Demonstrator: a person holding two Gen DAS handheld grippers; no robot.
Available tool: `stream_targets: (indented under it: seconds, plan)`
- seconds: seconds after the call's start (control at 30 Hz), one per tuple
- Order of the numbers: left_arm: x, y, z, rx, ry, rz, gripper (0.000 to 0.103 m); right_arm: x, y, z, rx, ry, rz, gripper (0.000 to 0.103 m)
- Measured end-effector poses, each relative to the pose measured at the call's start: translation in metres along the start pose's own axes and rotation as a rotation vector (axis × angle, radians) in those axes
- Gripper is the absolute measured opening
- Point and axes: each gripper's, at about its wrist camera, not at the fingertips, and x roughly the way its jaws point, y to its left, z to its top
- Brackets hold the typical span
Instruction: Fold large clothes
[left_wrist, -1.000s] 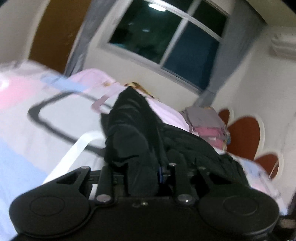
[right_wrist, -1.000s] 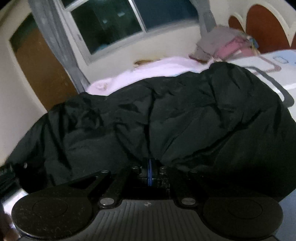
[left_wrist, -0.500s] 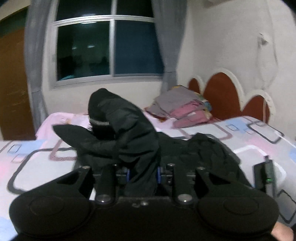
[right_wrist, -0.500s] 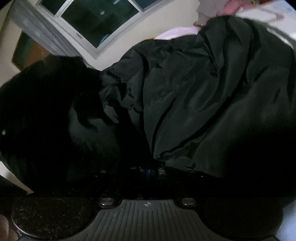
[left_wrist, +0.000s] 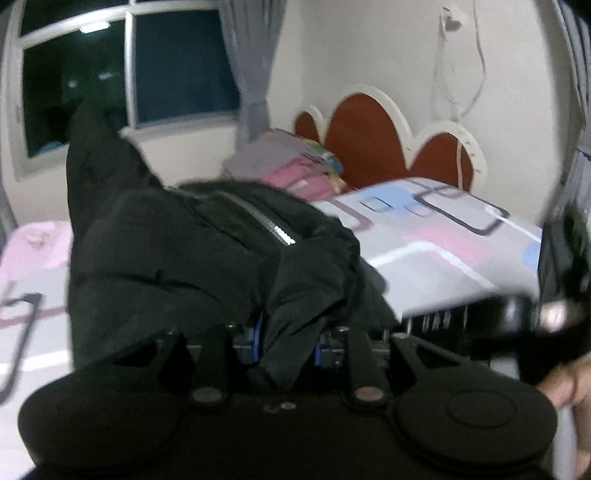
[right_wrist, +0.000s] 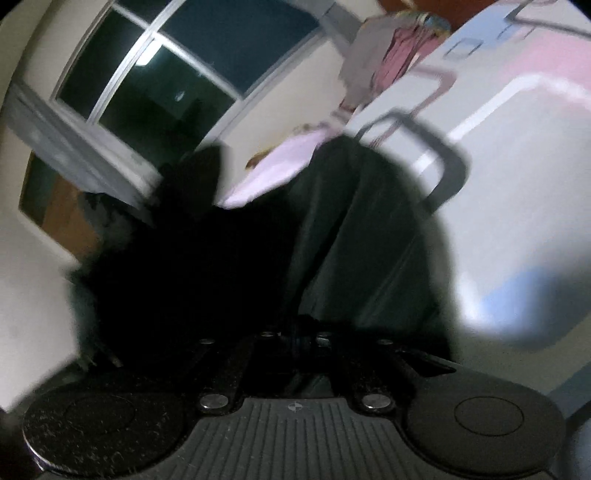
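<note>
Both tongs pinch black jacket (left_wrist: 177, 254): left tongs (left_wrist: 287, 345) narrowly parted, right tongs (right_wrist: 295, 341) pressed together.

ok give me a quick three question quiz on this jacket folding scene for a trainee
1. True or false: the left gripper is shut on a bunch of the black jacket.
2. Multiple choice: what lies on the far part of the bed, near the headboard? A) a stack of folded clothes B) a laptop C) a lamp
3. Fill in: in the left wrist view the jacket shows a silver ____ running across its front.

Key
1. True; dark cloth fills the gap between its fingers.
2. A; the folded clothes are grey and pink.
3. Zip.
</note>
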Motion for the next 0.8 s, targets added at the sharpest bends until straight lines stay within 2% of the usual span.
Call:
stream_targets:
  seconds: [0.13,0.17,0.2,0.23,0.27,0.37,0.43,0.47,0.6,0.7,0.8]
  plan:
    - [0.034,-0.021,-0.009,-0.018,0.053,-0.011,0.022,-0.012,-0.004,0.025,-0.014,-0.028,-0.018,0.000]
    - [0.037,-0.024,-0.010,-0.026,0.058,-0.014,0.022,-0.013,-0.003,0.027,-0.013,-0.026,-0.020,0.002]
    - [0.040,-0.026,-0.012,-0.028,0.061,-0.015,0.022,-0.013,-0.001,0.028,-0.015,-0.017,-0.034,0.009]
    - [0.041,-0.028,-0.013,-0.022,0.067,-0.011,0.022,-0.016,0.000,0.030,-0.026,-0.030,-0.043,0.049]
    - [0.042,-0.029,-0.014,-0.020,0.068,-0.007,0.022,-0.028,0.001,0.027,-0.040,-0.067,-0.038,0.073]
    - [0.042,-0.026,-0.016,-0.051,0.055,0.009,0.022,-0.038,0.008,0.026,-0.048,-0.059,0.016,0.071]
    - [0.045,-0.028,-0.017,-0.075,0.049,0.020,0.022,-0.035,0.015,0.021,-0.073,-0.038,0.024,0.058]
    - [0.046,-0.030,-0.017,-0.077,0.048,0.027,0.022,-0.034,0.015,0.020,-0.070,-0.025,0.030,0.055]
    - [0.046,-0.033,-0.016,-0.083,0.049,0.037,0.022,-0.024,0.008,0.025,-0.029,-0.009,0.059,0.055]
    - [0.046,-0.035,-0.012,-0.068,0.057,0.039,0.022,-0.021,0.013,0.026,-0.046,0.004,0.096,0.055]
    - [0.046,-0.035,-0.010,-0.068,0.063,0.037,0.022,-0.012,0.029,0.021,-0.110,0.054,0.060,0.055]
